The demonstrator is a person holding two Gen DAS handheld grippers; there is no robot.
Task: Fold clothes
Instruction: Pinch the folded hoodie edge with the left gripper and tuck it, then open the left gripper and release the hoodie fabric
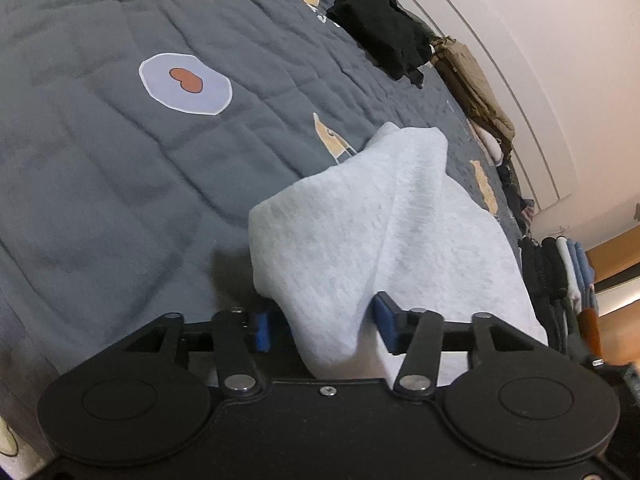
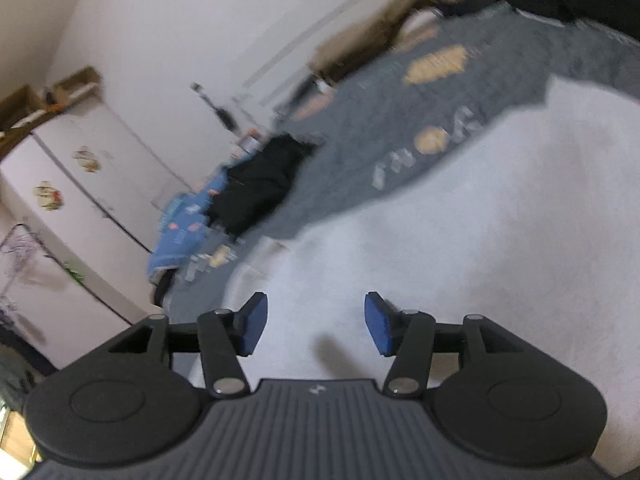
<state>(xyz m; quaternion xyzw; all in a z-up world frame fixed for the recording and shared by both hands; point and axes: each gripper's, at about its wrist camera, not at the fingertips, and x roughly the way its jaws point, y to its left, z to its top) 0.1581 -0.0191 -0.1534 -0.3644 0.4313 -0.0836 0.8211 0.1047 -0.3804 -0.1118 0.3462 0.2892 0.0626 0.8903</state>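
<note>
left tool [image 1: 324, 326]: clamped on light grey garment [image 1: 372, 232], lower centre | right tool [image 2: 316, 326]: pads apart over it | grey bed quilt [image 1: 100, 160] | black clothes [image 1: 380, 28] upper right

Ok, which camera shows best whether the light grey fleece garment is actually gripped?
The left wrist view. It is sharp and shows the light grey fleece garment bunched between the left gripper pads. The right wrist view is motion-blurred: the garment lies spread below the open, empty right gripper.
</note>
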